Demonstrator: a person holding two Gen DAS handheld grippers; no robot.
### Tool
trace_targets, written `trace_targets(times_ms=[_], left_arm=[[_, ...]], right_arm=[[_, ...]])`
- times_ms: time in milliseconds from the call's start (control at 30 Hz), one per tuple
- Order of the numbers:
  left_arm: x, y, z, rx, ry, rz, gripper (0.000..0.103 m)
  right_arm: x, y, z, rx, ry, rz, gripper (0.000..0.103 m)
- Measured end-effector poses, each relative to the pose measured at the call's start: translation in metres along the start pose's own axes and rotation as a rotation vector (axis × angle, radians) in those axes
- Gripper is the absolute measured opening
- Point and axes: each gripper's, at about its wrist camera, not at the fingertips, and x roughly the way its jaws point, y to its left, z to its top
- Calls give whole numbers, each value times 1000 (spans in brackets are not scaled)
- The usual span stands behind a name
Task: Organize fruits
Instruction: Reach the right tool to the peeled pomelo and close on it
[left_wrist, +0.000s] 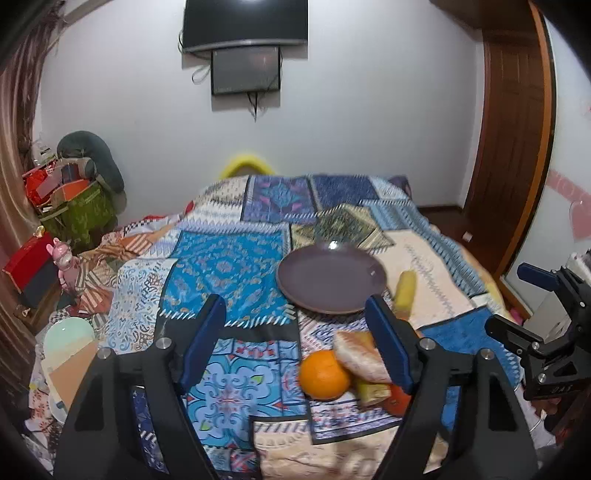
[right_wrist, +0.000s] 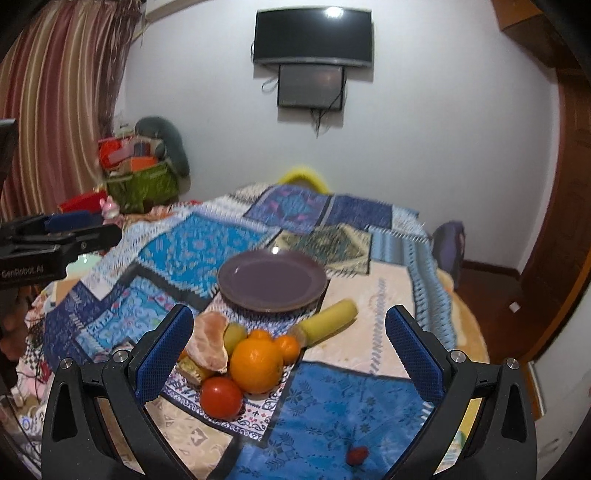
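Purple round ceramic plate (right_wrist: 271, 282) lies bare on the patchwork quilt-covered bed (right_wrist: 343, 398). The fruit pile, led by a large orange (right_wrist: 256, 363), sits just before it, partly hidden by the left gripper (left_wrist: 297, 341); both it and the right gripper (right_wrist: 290, 354) gape apart, holding nothing.

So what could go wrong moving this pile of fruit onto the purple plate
1. The orange sits in a tight pile against the tomato and peeled citrus segment; lifting one may send the round ones rolling across the soft patchwork quilt.
2. The purple plate rests on that uneven quilt, so it may tip when loaded off-centre.
3. The small red fruit lies apart from the pile and could be overlooked.
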Motion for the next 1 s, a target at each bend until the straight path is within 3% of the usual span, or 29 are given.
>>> trace_targets(times_ms=[233,467,733,833,1000], left_arm=[[34,27,2,74,84,17,75],[62,43,-14,90,179,-23,75],[95,41,-47,61,295,-112,75],[100,41,-55,49,318,-136,75],[107,41,-62,23,342,-158,75]], right_arm=[[37,-3,-2,24,100,82,90],[71,13,-3,37,177,187,77],[101,40,-8,-4,264,266,68],[112,48,-12,-24,304,282,60],[126,57,-16,-36,353,303,57]])
